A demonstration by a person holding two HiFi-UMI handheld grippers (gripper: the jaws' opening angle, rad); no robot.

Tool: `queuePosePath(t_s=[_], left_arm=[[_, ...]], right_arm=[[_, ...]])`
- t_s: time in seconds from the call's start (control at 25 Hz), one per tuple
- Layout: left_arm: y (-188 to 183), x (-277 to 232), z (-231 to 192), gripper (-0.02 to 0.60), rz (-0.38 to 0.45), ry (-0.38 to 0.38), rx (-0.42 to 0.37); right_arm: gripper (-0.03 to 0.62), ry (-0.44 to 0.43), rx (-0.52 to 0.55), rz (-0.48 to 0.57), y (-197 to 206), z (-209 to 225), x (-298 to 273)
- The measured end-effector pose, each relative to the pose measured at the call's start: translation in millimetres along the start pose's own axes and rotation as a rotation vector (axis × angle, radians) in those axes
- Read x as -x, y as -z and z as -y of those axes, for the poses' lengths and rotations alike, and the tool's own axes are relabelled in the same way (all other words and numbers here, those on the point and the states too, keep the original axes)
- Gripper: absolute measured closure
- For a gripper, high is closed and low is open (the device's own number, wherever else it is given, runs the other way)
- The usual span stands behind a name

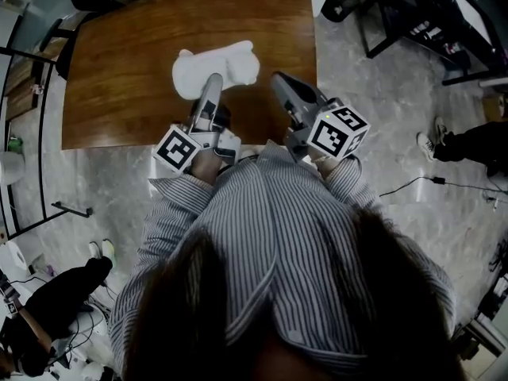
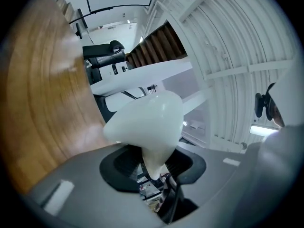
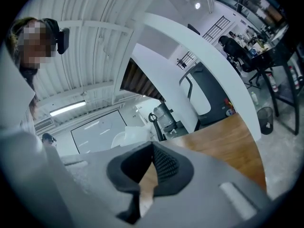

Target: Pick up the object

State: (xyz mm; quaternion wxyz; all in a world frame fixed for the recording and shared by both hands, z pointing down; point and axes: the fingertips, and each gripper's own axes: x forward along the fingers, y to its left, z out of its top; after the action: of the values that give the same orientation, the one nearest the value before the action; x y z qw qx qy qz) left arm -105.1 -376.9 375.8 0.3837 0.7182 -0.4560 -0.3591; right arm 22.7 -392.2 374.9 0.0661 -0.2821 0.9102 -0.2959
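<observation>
A white, soft-looking lumpy object [image 1: 226,63] is over the middle of the brown wooden table [image 1: 119,86]. My left gripper [image 1: 214,79] reaches into its near edge. In the left gripper view the jaws [image 2: 153,161] pinch a narrow lower part of the white object [image 2: 147,120], which bulges out above them. Whether it rests on the table I cannot tell. My right gripper [image 1: 278,78] hovers to the right of it, apart from it, over the table's near right part. Its fingertips [image 3: 153,148] meet, with nothing between them.
The table's near edge [image 1: 119,143] runs just in front of both grippers. A metal rack [image 1: 24,133] stands on the left, dark desk legs [image 1: 413,22] at the back right. A person's shoes [image 1: 432,141] and a cable [image 1: 421,182] are on the floor at the right.
</observation>
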Motion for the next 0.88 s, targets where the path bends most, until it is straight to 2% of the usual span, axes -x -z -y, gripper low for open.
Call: queuePosePath(t_s=[0.08, 0.68, 0.88], left_arm=[[2, -2, 4, 0.440, -0.006, 0.015, 0.010], [14, -5, 4, 0.440, -0.074, -0.002, 0.017], [16, -5, 5, 0.440, -0.081, -0.013, 0.019]], right_arm=[[0.592, -0.001, -0.003, -0.006, 0, -1, 0], [0.592, 0.028, -0.022, -0.001, -1, -4, 5], [0.592, 0.048, -0.019, -0.030, 1, -2, 5]])
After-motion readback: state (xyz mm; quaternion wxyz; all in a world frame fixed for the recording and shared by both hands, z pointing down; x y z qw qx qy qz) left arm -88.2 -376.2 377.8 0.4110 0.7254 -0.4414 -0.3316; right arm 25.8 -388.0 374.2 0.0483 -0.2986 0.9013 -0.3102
